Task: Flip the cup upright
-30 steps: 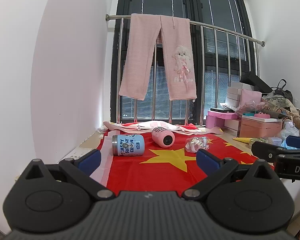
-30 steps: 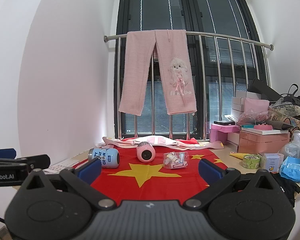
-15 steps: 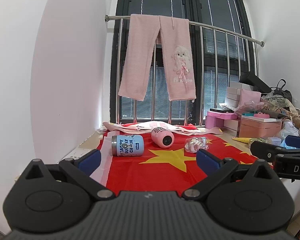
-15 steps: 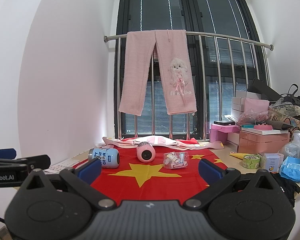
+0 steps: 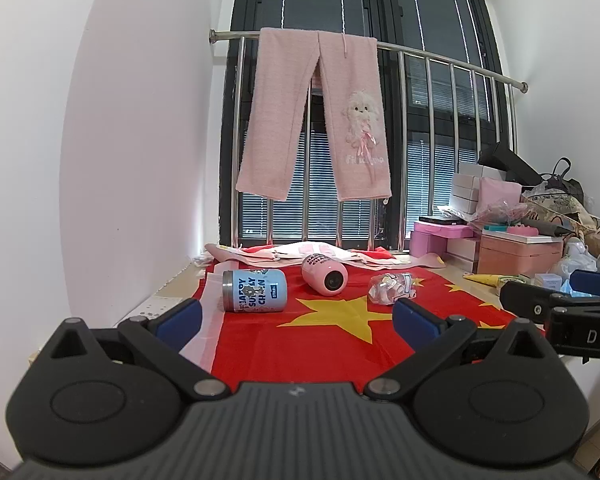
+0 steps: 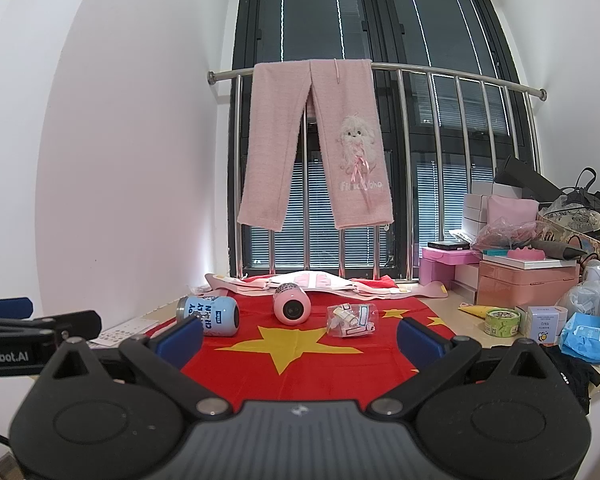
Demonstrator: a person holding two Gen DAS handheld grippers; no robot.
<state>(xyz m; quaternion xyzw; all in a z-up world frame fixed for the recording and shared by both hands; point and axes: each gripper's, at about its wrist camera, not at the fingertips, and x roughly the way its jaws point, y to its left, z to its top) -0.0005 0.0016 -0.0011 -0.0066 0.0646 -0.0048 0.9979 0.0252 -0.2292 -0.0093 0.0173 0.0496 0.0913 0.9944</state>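
Three cups lie on their sides on a red flag cloth. A light blue printed cup lies at the left, a pink cup in the middle with an end towards me, and a clear patterned cup at the right. They also show in the right wrist view: blue cup, pink cup, clear cup. My left gripper is open and empty, short of the cups. My right gripper is open and empty, also short of them.
Pink trousers hang on a steel railing before the window. Folded pink cloth lies behind the cups. Pink boxes, a tape roll, a small carton and blue packets crowd the right. A white wall stands at the left.
The left wrist view has shifted slightly, so the cups sit a touch lower and nearer. The right gripper has not moved. Both grippers stay open.
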